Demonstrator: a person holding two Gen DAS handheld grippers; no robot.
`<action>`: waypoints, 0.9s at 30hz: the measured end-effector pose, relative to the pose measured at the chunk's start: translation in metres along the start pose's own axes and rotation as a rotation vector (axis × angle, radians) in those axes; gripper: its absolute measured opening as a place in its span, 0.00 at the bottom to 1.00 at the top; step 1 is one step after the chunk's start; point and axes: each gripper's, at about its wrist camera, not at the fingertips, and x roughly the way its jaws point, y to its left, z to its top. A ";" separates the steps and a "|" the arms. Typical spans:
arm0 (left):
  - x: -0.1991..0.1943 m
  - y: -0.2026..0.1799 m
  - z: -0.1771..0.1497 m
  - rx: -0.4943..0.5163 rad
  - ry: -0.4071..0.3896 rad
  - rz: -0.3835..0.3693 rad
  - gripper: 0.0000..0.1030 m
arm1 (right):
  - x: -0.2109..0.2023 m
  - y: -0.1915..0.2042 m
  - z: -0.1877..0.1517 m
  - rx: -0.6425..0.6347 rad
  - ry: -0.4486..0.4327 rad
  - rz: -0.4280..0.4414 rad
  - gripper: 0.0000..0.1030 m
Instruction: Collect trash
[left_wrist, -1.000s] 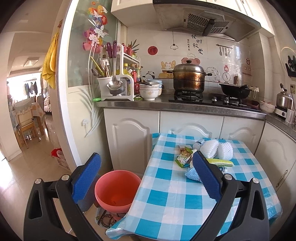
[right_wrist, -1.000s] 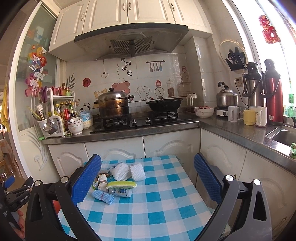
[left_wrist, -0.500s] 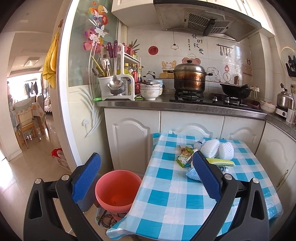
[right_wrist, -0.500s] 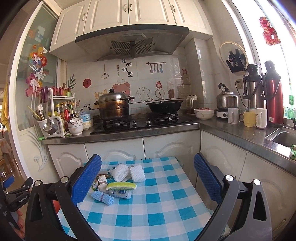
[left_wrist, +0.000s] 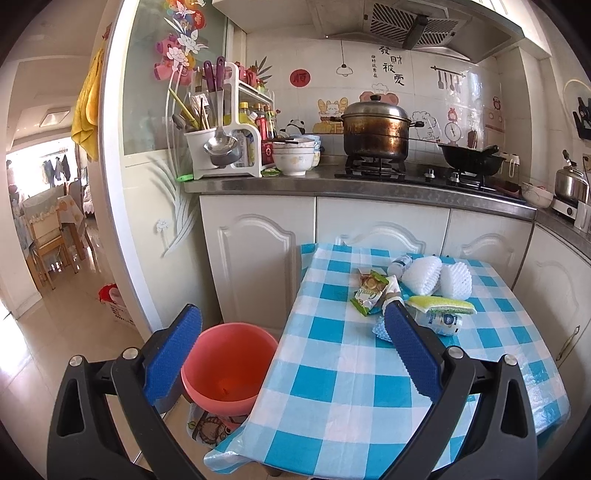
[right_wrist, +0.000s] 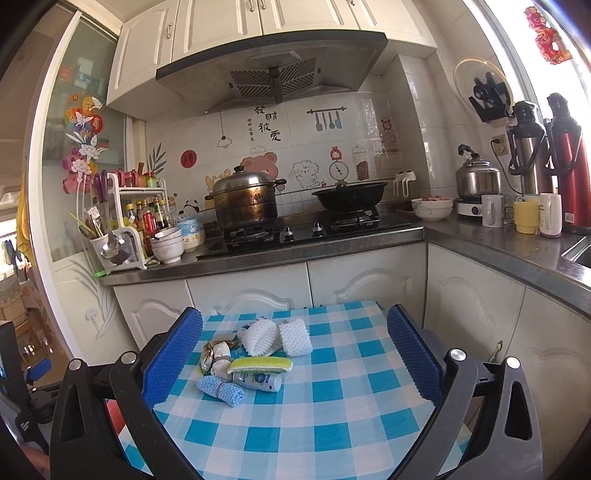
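Toward the table's (right_wrist: 332, 406) far-left corner, reach your empty, wide-apart right gripper (right_wrist: 293, 354) squarely over the wrapper (right_wrist: 207, 356); your left gripper (left_wrist: 291, 350) is also spread.

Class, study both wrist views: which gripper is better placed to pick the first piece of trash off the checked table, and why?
Probably the right gripper: open, with the rolled blue cloth and small bottle between its fingers. The left gripper, also open, frames the pink bin and table edge.

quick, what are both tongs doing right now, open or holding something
Left tongs: open, holding nothing.
Right tongs: open, holding nothing.
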 end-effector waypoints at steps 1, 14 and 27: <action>0.005 -0.001 -0.002 0.001 0.011 -0.002 0.97 | 0.007 -0.001 -0.003 -0.001 0.012 0.010 0.96; 0.085 -0.024 -0.033 0.058 0.153 -0.122 0.97 | 0.109 -0.022 -0.050 0.055 0.176 0.025 0.96; 0.141 -0.051 -0.046 0.000 0.257 -0.401 0.97 | 0.214 -0.008 -0.105 0.135 0.484 0.207 0.96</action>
